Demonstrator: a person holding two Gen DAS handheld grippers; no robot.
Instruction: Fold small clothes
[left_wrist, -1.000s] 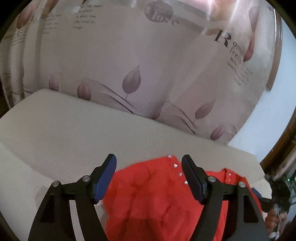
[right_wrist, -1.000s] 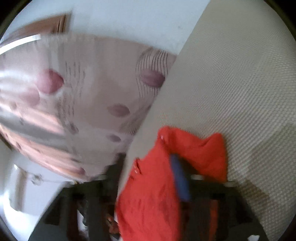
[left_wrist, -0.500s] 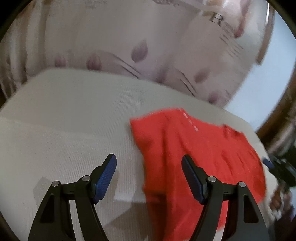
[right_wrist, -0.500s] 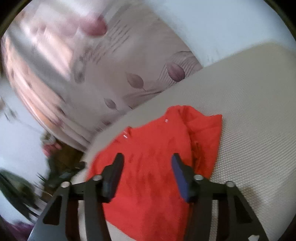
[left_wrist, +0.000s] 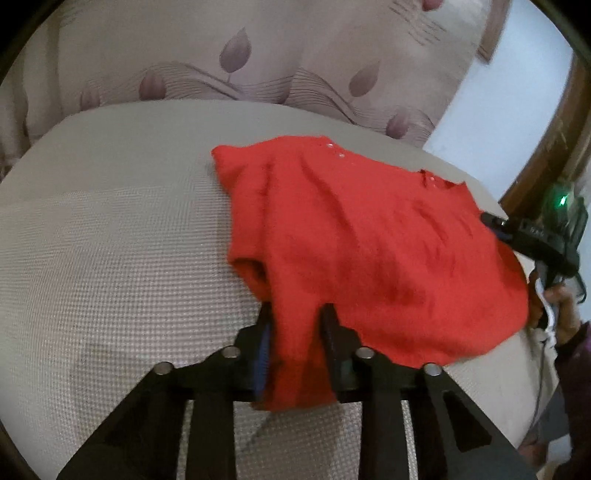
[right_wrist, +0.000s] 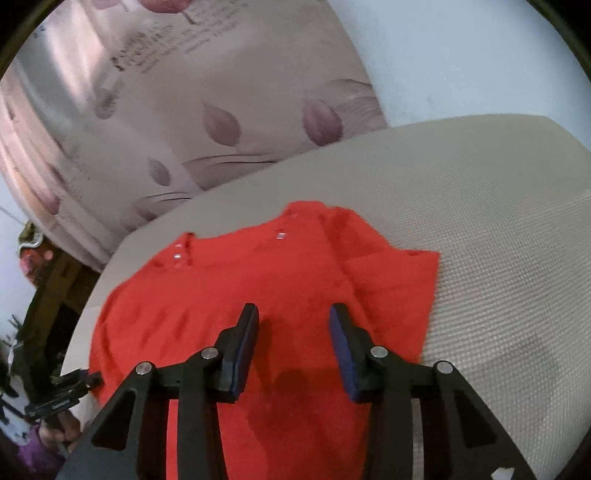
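A small red garment (left_wrist: 369, 240) with tiny shiny studs near its neckline lies spread on a beige woven cushion (left_wrist: 110, 258). My left gripper (left_wrist: 295, 314) is at the garment's near edge, its jaws closing, with a bunched fold of red cloth pinched between the pads. In the right wrist view the same garment (right_wrist: 277, 277) lies below my right gripper (right_wrist: 293, 310). Its jaws are closing, but the gap is free and the cloth lies flat beneath it. The right gripper (left_wrist: 532, 240) also shows in the left wrist view at the garment's right edge.
A pale curtain (left_wrist: 258, 55) printed with mauve leaves hangs behind the cushion (right_wrist: 498, 240). A white wall (left_wrist: 498, 92) and a wooden frame (left_wrist: 546, 140) stand to the right. A person's hand (left_wrist: 561, 306) holds the right gripper's handle. Bare cushion extends left of the garment.
The left gripper has come down to the garment's near edge and its wide jaws have closed on a fold. The right gripper has rolled upright, and its jaws have narrowed over the flattened cloth.
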